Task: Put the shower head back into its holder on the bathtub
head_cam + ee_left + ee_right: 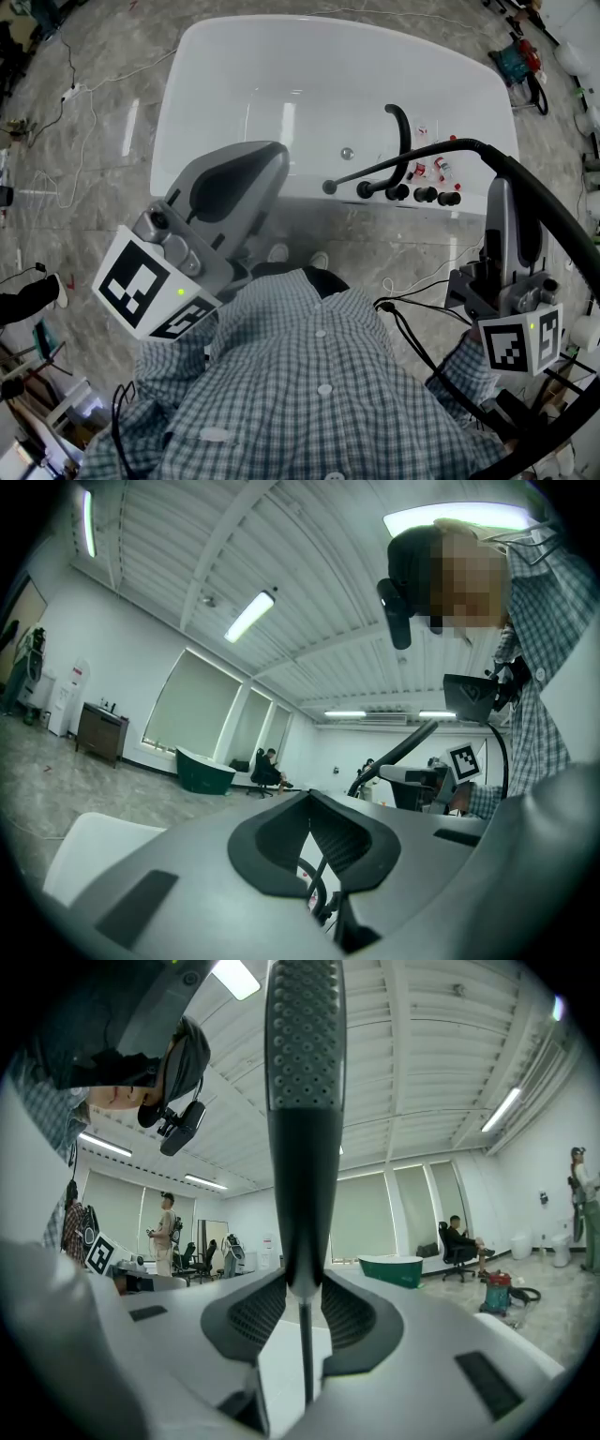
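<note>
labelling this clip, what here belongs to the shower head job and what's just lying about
Job: shower head, gripped in the right claw; white bathtub; black tap fittings.
Lying about: floor cables; green tub; seated person.

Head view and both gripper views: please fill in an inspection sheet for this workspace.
Surface: white bathtub on a grey stone-look floor, basin bare.
Job's things: black shower head upright in the right gripper; black hose arcs over the rim; black curved spout and taps there; holder not identifiable.
Clutter: small red-and-white items beside the taps.
Grippers: left gripper open, nothing between its jaws; right gripper shut on the shower head.
Cables: white floor cables.
Surroundings: open hall, green tub, seated person.
</note>
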A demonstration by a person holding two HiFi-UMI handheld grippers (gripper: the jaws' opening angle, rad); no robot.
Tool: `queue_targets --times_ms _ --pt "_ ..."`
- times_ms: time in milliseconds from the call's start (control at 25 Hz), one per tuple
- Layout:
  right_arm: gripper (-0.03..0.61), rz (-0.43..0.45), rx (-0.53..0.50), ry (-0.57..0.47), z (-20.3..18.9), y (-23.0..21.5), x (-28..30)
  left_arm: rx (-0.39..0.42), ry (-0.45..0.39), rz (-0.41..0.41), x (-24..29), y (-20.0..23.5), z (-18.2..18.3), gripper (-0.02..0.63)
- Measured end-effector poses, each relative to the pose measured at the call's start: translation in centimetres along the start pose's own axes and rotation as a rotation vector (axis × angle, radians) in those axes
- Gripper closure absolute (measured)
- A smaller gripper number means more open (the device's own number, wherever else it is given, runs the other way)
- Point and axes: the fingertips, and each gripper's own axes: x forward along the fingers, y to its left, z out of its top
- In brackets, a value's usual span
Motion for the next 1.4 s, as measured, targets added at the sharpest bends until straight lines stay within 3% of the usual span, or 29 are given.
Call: queue_targets --times_ms 160,1400 --pt "0.46 0.007 0.042 0.003 -0.8 0.1 -0.5 -0.003 0.004 -0.002 -0.2 -0.1 0.0 0.604" --pt "0.46 0.035 0.078 0.083 -4.1 0.4 0.5 -0.029 0.039 -0.014 0.4 -0.3 -1.3 0.604"
